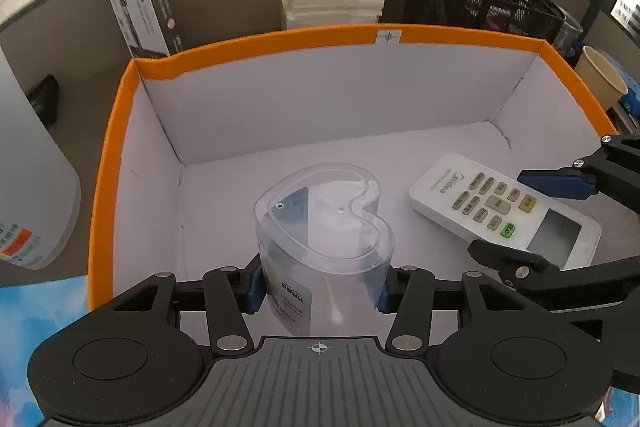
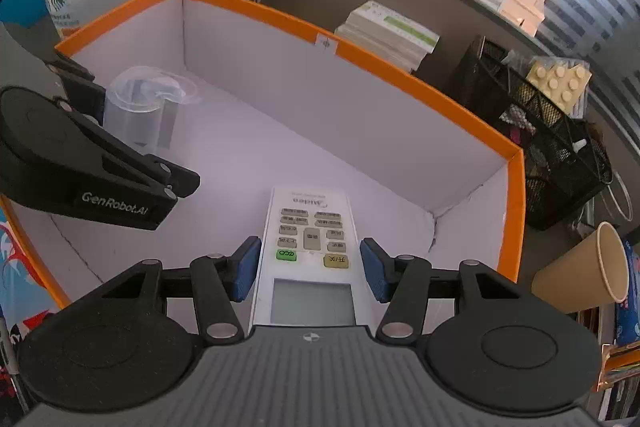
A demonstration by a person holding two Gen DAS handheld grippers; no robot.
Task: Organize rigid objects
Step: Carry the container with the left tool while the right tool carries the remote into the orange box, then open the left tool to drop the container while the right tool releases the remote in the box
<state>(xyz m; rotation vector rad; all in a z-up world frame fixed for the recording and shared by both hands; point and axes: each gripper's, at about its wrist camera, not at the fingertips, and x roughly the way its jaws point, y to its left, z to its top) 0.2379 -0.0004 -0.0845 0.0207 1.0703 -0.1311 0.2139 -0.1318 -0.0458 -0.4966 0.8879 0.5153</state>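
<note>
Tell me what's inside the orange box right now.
Inside the orange box are a clear plastic container between the left gripper pads, and a white remote between the right gripper pads. The box floor beneath both is hidden.

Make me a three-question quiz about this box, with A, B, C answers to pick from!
1. Where is the clear container?
A. Lying on top of the remote
B. Inside the box
C. Outside the box

2. What colour is the box's rim?
A. Orange
B. Green
C. Purple

3. How does the remote lie?
A. Buttons facing down
B. Standing on its end
C. Buttons facing up

Answers:
1. B: the box's white walls rise all around the container.
2. A: an orange band runs along the top edge of the box.
3. C: its buttons and screen show from above.
</note>
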